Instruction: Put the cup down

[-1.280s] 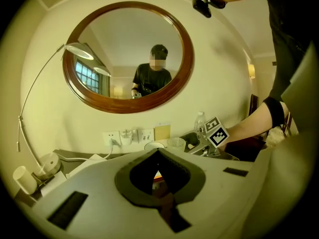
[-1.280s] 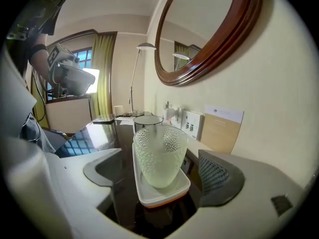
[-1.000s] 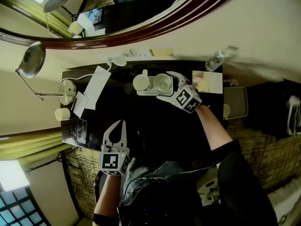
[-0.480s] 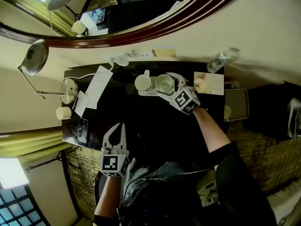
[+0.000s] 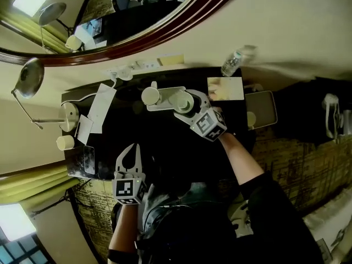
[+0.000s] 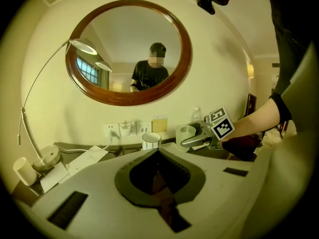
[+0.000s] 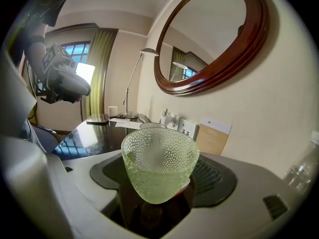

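A pale green dimpled glass cup (image 7: pixel 158 168) stands upright between the jaws of my right gripper (image 7: pixel 158 185), whose pads press its sides. In the head view the cup (image 5: pixel 183 100) and right gripper (image 5: pixel 186 102) are over a white tray (image 5: pixel 165 89) at the back of the black desk, next to a white mug (image 5: pixel 150 96). Whether the cup's base touches the tray I cannot tell. My left gripper (image 5: pixel 131 147) is shut and empty near the desk's front edge. From the left gripper view the cup (image 6: pixel 186 135) shows right of the mug (image 6: pixel 151 140).
On the left of the desk are a lamp base (image 5: pixel 69 114), white papers (image 5: pixel 99 106), a small white cup (image 5: pixel 65 142) and a dark flat item (image 5: pixel 88 159). A water bottle (image 5: pixel 232 62) and a card (image 5: pixel 225 88) lie at the back right. The wall with its mirror is right behind the tray.
The right gripper's jaws have drawn in around the green cup by the tray. The head view has shifted, so everything sits further left. The left gripper has stayed put.
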Action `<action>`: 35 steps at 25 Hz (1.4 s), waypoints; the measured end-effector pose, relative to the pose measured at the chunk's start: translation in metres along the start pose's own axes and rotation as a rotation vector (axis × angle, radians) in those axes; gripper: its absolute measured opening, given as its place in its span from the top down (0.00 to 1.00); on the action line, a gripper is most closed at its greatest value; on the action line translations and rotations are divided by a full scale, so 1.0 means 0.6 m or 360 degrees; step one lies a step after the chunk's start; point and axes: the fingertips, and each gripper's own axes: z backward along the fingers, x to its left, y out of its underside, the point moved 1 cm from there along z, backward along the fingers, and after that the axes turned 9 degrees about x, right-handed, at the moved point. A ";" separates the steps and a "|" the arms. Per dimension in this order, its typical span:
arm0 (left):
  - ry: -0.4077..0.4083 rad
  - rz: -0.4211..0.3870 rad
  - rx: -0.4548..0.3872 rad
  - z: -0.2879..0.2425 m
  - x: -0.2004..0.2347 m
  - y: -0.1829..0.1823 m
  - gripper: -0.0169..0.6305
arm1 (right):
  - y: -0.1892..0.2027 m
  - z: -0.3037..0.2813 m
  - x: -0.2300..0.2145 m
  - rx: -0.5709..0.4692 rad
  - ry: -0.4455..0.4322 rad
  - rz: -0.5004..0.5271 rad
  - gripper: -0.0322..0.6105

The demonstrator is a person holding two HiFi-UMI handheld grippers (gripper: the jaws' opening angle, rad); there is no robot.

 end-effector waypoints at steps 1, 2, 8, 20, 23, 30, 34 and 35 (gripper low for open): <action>0.0015 0.0002 -0.0006 -0.001 -0.002 -0.004 0.97 | 0.003 0.011 0.001 0.0008 0.0029 -0.0021 0.34; 0.0037 0.0002 -0.0014 -0.002 -0.006 -0.008 0.97 | 0.002 0.025 0.001 0.0014 0.0069 -0.0043 0.34; 0.0136 -0.0014 -0.0022 0.001 -0.028 -0.024 0.97 | 0.076 0.074 0.027 0.0099 0.0239 -0.0243 0.34; 0.0189 -0.0109 0.0020 0.011 -0.011 -0.003 0.97 | 0.173 0.105 0.040 0.0201 0.0447 -0.0501 0.33; 0.0173 -0.0103 0.0023 0.016 -0.004 -0.001 0.97 | 0.195 0.088 0.049 0.0197 0.0446 -0.0515 0.33; 0.0136 -0.0056 0.0025 0.019 0.012 0.015 0.97 | 0.200 0.087 0.056 0.0239 0.0451 -0.0517 0.32; 0.0139 -0.0047 0.0023 0.017 0.006 0.009 0.97 | 0.204 0.086 0.058 0.0242 0.0432 -0.0523 0.31; 0.0146 -0.0046 0.0017 0.017 0.001 0.002 0.97 | 0.206 0.085 0.059 0.0255 0.0426 -0.0523 0.28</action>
